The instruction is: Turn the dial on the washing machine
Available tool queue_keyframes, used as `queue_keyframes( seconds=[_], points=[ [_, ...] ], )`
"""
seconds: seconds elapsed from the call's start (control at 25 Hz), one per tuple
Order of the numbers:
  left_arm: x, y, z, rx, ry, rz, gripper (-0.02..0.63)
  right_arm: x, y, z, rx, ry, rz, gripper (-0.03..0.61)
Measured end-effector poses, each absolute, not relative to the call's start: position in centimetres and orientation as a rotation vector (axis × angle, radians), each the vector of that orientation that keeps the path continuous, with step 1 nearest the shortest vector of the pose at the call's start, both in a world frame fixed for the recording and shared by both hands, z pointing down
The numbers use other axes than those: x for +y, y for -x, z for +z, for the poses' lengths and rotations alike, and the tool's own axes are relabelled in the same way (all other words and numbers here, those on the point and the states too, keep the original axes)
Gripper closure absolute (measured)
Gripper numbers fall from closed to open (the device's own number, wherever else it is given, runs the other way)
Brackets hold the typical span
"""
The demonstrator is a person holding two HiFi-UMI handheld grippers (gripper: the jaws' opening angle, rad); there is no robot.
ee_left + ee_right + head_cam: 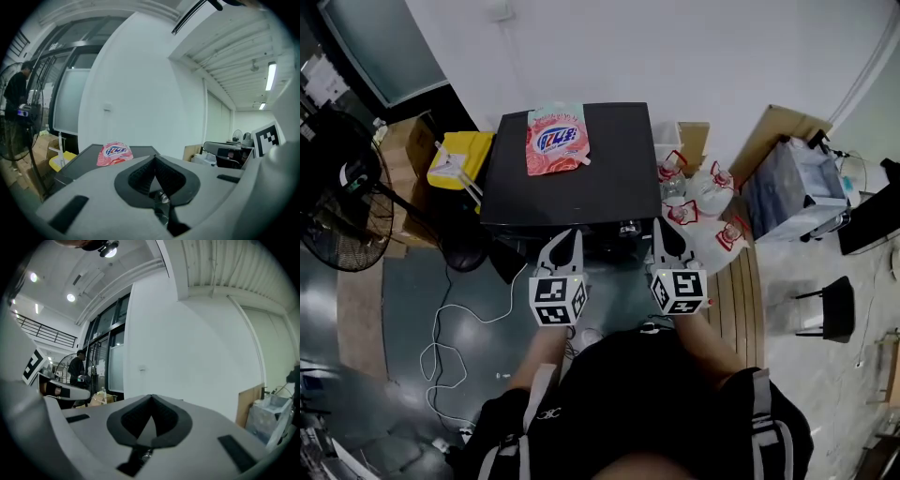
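Note:
The black washing machine stands against the white wall, seen from above, with a pink detergent pouch lying on its lid. A small shiny knob shows at the machine's front edge; I cannot tell for sure that it is the dial. My left gripper hovers at the front edge, left of that knob, and my right gripper just right of it. Neither touches anything. In the left gripper view the left gripper is shut and empty, with the pouch beyond it. The right gripper is likewise shut on nothing.
A standing fan and a yellow box are left of the machine. Water jugs, a clear plastic bin and a wooden pallet lie to its right. A cable trails over the floor. A person stands far off.

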State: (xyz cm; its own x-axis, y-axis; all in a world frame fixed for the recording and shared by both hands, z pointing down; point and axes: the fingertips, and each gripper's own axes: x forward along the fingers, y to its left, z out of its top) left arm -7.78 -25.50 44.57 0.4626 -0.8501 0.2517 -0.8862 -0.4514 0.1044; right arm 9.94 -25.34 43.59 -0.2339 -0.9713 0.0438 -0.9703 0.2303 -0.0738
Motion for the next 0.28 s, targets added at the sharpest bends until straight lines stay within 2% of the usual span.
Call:
queue_keyframes(
  seconds=[0.28],
  points=[
    [-25.5,6.5,43.9,-1.529,-2.48,0.237,0.611,-26.0,-10.5,42.8,2.484,1.888,-0.123,0.571]
  ],
)
